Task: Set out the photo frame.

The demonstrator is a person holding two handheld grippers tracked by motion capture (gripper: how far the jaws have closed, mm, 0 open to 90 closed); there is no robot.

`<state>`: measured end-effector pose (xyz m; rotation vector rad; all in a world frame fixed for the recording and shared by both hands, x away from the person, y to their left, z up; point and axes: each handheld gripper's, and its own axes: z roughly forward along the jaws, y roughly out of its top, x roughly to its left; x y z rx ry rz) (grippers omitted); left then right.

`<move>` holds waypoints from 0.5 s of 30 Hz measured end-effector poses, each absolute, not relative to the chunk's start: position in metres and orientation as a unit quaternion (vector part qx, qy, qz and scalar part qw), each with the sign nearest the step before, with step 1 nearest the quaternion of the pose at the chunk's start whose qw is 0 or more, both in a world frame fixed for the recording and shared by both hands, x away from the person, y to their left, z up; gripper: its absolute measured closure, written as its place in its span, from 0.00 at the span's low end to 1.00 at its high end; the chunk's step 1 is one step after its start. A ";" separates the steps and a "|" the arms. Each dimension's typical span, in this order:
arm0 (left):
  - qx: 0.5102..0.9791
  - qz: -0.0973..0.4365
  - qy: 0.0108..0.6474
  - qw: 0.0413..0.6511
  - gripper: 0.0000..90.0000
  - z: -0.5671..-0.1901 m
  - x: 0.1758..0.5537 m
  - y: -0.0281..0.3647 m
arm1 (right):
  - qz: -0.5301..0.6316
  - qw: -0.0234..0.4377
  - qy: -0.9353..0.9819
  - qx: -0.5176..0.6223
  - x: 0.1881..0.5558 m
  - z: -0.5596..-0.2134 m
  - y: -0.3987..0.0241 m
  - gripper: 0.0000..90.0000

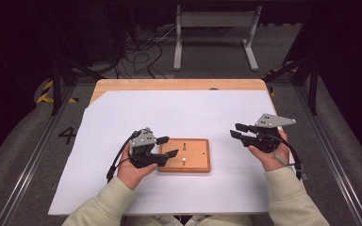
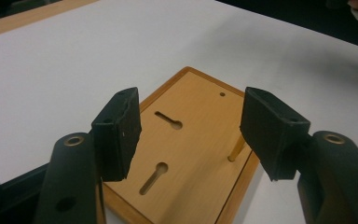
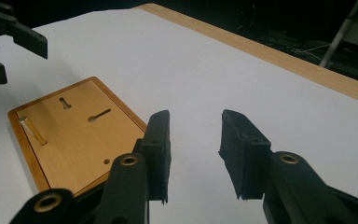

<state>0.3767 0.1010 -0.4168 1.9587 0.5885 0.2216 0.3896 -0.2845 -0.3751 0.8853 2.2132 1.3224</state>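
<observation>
A flat wooden board [image 1: 195, 150] with two keyhole slots [image 2: 168, 120] and a short upright peg [image 1: 183, 160] lies on the white sheet. My left gripper [image 1: 170, 146] hovers over the board's left end, its jaws open and pressing on nothing. In the left gripper view the board [image 2: 200, 116] lies under the left gripper [image 2: 191, 107], and the peg [image 2: 236, 150] stands just inside one jaw. My right gripper [image 1: 234, 130] stands open to the right of the board, off it, with nothing between its fingers [image 3: 161, 149]. The right gripper view shows the board [image 3: 74, 140] and, beyond it, the left gripper [image 3: 21, 60].
A white sheet [image 1: 179, 113] covers most of the wooden table [image 1: 179, 84], whose bare far edge shows at the back. On the floor behind stand a grey metal frame [image 1: 214, 28] and loose cables [image 1: 141, 52]. Aluminium rails run along both sides.
</observation>
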 end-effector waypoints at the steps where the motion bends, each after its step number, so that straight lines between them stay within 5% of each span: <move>1: 0.815 0.085 0.240 0.521 0.44 -0.419 0.376 0.099 | 0.475 0.206 0.795 0.318 0.390 -0.375 -0.284 0.70; 15: 0.835 0.048 0.204 0.509 0.53 -0.435 0.374 0.078 | 0.474 0.203 0.793 0.324 0.386 -0.378 -0.288 0.69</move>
